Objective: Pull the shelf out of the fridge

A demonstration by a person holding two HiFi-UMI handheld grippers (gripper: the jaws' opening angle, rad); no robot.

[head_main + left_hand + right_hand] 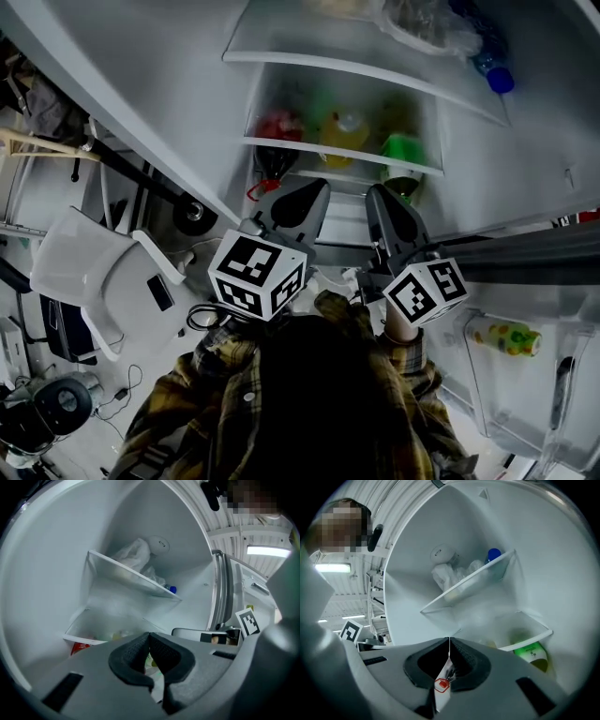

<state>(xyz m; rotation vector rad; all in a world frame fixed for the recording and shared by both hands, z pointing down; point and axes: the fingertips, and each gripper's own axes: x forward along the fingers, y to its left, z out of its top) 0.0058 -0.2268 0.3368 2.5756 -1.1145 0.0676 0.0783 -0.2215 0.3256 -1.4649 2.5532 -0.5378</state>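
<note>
"How are you standing?"

"I'm facing the open fridge. Both arms, in plaid sleeves, are drawn in close and aimed forward into it, side by side."

"Where's the shelf?"

"The shelf is just ahead of my fingertips, and its white rim runs across in front of both. The upper shelf sits well above them."

"And your grippers?"

"The left gripper and right gripper are level and near each other, but apart. On each, the fingers are pressed together with nothing between them."

"Anything by the tips?"

"There's a green bottle under the rim, right of my right fingers. Something red is left of my left fingers."
</note>
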